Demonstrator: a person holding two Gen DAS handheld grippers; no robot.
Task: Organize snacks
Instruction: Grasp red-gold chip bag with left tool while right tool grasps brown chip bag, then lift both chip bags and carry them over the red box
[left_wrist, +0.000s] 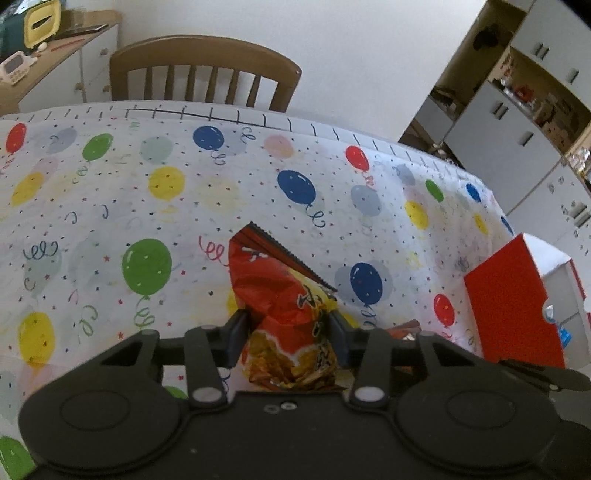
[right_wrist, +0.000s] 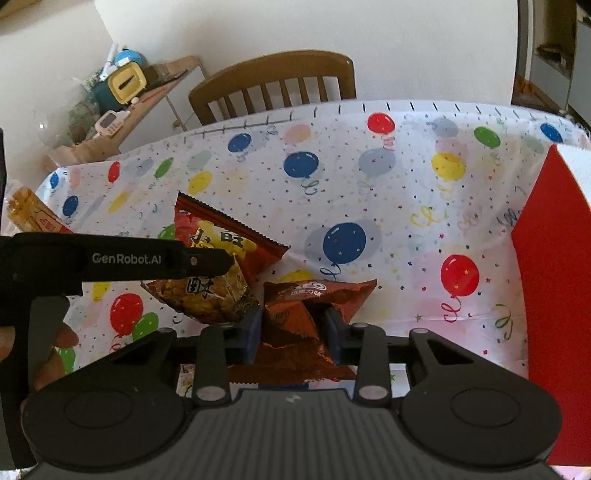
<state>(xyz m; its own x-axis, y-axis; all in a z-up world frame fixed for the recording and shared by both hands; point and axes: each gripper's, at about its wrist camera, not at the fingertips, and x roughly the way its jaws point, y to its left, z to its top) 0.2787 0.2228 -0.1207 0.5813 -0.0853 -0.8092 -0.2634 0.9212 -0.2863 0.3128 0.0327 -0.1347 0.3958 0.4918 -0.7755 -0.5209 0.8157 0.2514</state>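
A red snack bag (left_wrist: 266, 280) with yellow print lies on the balloon tablecloth (left_wrist: 110, 192), and my left gripper (left_wrist: 288, 328) is shut on its near end, crumpling it between the pads. The right wrist view shows the same bag (right_wrist: 218, 240) with the left gripper's black finger (right_wrist: 207, 260) across it. Just right of it lies a brown snack packet (right_wrist: 317, 291). My right gripper (right_wrist: 293, 332) is shut on that packet, which bulges up between the fingers.
A red and white box (left_wrist: 513, 314) (right_wrist: 554, 295) stands at the table's right side. An orange packet (right_wrist: 29, 210) lies at the far left. A wooden chair (left_wrist: 203, 70) stands behind the table. A person's hand (right_wrist: 55, 350) holds the left gripper.
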